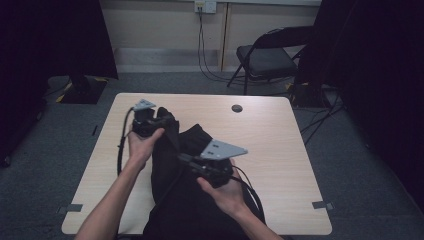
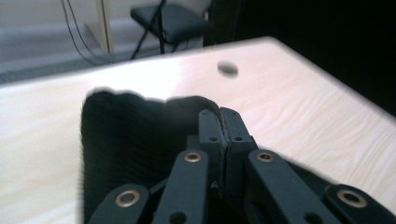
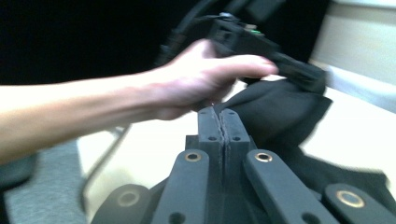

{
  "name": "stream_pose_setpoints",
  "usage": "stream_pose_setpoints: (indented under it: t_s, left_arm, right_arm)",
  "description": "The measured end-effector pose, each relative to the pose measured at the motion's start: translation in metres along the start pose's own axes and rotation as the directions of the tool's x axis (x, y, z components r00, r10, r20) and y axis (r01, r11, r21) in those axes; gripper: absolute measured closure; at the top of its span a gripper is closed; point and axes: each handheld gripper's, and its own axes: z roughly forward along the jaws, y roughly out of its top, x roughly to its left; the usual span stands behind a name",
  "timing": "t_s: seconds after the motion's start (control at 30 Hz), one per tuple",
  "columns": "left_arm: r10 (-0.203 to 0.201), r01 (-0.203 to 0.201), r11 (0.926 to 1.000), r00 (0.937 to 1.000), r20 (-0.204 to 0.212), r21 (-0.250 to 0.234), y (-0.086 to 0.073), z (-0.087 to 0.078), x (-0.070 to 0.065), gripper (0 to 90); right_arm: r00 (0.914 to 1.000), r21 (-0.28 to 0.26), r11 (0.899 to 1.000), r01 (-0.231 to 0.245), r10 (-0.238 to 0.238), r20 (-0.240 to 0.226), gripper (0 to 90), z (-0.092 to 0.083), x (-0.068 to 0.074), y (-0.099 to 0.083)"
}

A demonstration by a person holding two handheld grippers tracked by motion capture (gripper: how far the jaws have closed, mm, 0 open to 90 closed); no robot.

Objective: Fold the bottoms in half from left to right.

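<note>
High view shows a person's two hands over a light wooden table [image 1: 280, 150], each working a black gripper into a black garment [image 1: 175, 200] that lies bunched between them and trails off the near edge. At that view's left, the left gripper [image 1: 167, 119] has its jaws pressed together on an upper fold of the cloth, lifted clear of the tabletop. Nearer the person, the right gripper [image 1: 184, 159] pinches another fold lower down the same garment, its grey plate tilted above it. From the left gripper view the jaws stand tight against each other with the garment's dark edge [image 2: 135, 135] caught at their tips and draped to one side; beyond them sits a small dark round mark [image 2: 228, 68] on the table. From the right gripper view the jaws are likewise closed on cloth [image 3: 280, 112], and just past their tips the left hand [image 3: 205, 77] holds its gripper above the same fabric.
</note>
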Motion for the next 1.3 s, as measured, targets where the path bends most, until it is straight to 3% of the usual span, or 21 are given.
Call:
stream_pose_setpoints:
  t_s: [0.13, 0.27, 0.33, 0.43, 0.47, 0.5, 0.6, 0.67, 0.77, 0.87, 0.9, 0.93, 1.03, 1.07, 1.13, 1.17, 1.23, 1.3]
  left_arm:
    - [0.0, -0.001, 0.9993, 0.9991, 0.042, 0.037, -0.008, 0.034, -0.016, 88.8]
    - [0.013, -0.017, 0.9979, 0.9975, 0.07, 0.063, -0.006, 0.058, -0.034, 88.7]
    - [0.02, -0.026, 0.9955, 0.9977, 0.065, 0.092, -0.007, 0.069, -0.038, 87.9]
    - [0.038, -0.041, 0.9939, 0.9987, 0.033, 0.102, -0.009, 0.077, -0.042, 70.2]
    - [0.038, -0.04, 0.9945, 0.999, 0.022, 0.097, -0.01, 0.078, -0.042, 63.0]
    - [0.031, -0.032, 0.9974, 0.9994, 0.015, 0.064, -0.01, 0.072, -0.042, 58.5]
    - [0.076, -0.077, 0.9966, 0.9968, 0.026, 0.031, -0.005, 0.052, -0.041, 54.6]
    - [0.092, -0.093, 0.9955, 0.9954, 0.025, 0.019, -0.007, 0.039, -0.037, 54.6]
    - [0.085, -0.086, 0.9955, 0.996, 0.025, 0.039, -0.021, 0.02, -0.026, 57.9]
    - [0.073, -0.075, 0.9947, 0.9969, 0.029, 0.07, -0.043, 0.004, -0.015, 62.6]
    - [0.073, -0.075, 0.9947, 0.9969, 0.029, 0.07, -0.043, 0.004, -0.015, 65.0]
    - [0.082, -0.085, 0.9923, 0.9958, 0.04, 0.09, -0.056, -0.006, -0.013, 65.3]
    - [0.084, -0.094, 0.9871, 0.9926, 0.088, 0.129, -0.073, -0.018, -0.014, 69.6]
    - [0.102, -0.116, 0.9828, 0.9899, 0.098, 0.144, -0.08, -0.021, -0.017, 71.3]
    - [0.119, -0.143, 0.9736, 0.9829, 0.141, 0.178, -0.094, -0.026, -0.024, 74.2]
    - [0.135, -0.163, 0.9683, 0.9791, 0.152, 0.189, -0.102, -0.028, -0.028, 75.5]
    - [0.124, -0.167, 0.9577, 0.9743, 0.188, 0.234, -0.115, -0.026, -0.035, 76.0]
    - [0.133, -0.185, 0.9514, 0.9679, 0.213, 0.246, -0.121, -0.023, -0.043, 73.4]
  right_arm:
    - [0.9938, 0.042, 0.997, -0.057, 0.053, 0.098, 89.3, -0.027, -0.028, -0.034]
    - [0.9831, 0.071, 0.99, -0.119, 0.108, 0.148, 89.3, -0.048, -0.047, -0.059]
    - [0.9766, 0.094, 0.986, -0.139, 0.121, 0.178, 89.3, -0.055, -0.055, -0.071]
    - [0.9696, 0.121, 0.979, -0.161, 0.134, 0.205, 89.3, -0.057, -0.064, -0.085]
    - [0.9602, 0.169, 0.969, -0.181, 0.137, 0.244, 89.3, -0.056, -0.074, -0.102]
    - [0.9567, 0.19, 0.963, -0.193, 0.142, 0.254, 89.3, -0.055, -0.079, -0.109]
    - [0.9502, 0.242, 0.948, -0.207, 0.136, 0.28, 89.3, -0.054, -0.087, -0.118]
    - [0.9497, 0.264, 0.945, -0.192, 0.111, 0.293, 89.2, -0.056, -0.089, -0.12]
    - [0.9446, 0.282, 0.938, -0.2, 0.109, 0.31, 87.7, -0.059, -0.091, -0.123]
    - [0.9395, 0.308, 0.93, -0.202, 0.095, 0.329, 80.2, -0.064, -0.091, -0.125]
    - [0.9395, 0.308, 0.93, -0.202, 0.095, 0.329, 80.2, -0.064, -0.091, -0.125]
    - [0.9278, 0.304, 0.931, -0.201, 0.081, 0.364, 72.0, -0.07, -0.091, -0.124]
    - [0.9199, 0.249, 0.947, -0.204, 0.098, 0.38, 65.3, -0.08, -0.091, -0.118]
    - [0.9243, 0.226, 0.953, -0.203, 0.111, 0.365, 65.4, -0.082, -0.089, -0.116]
    - [0.9468, 0.228, 0.958, -0.174, 0.099, 0.306, 68.1, -0.077, -0.081, -0.113]
    - [0.9564, 0.243, 0.958, -0.152, 0.08, 0.281, 69.9, -0.072, -0.074, -0.113]
    - [0.9738, 0.271, 0.955, -0.122, 0.062, 0.218, 71.4, -0.058, -0.061, -0.115]
    - [0.9839, 0.302, 0.949, -0.093, 0.04, 0.174, 71.4, -0.043, -0.05, -0.117]
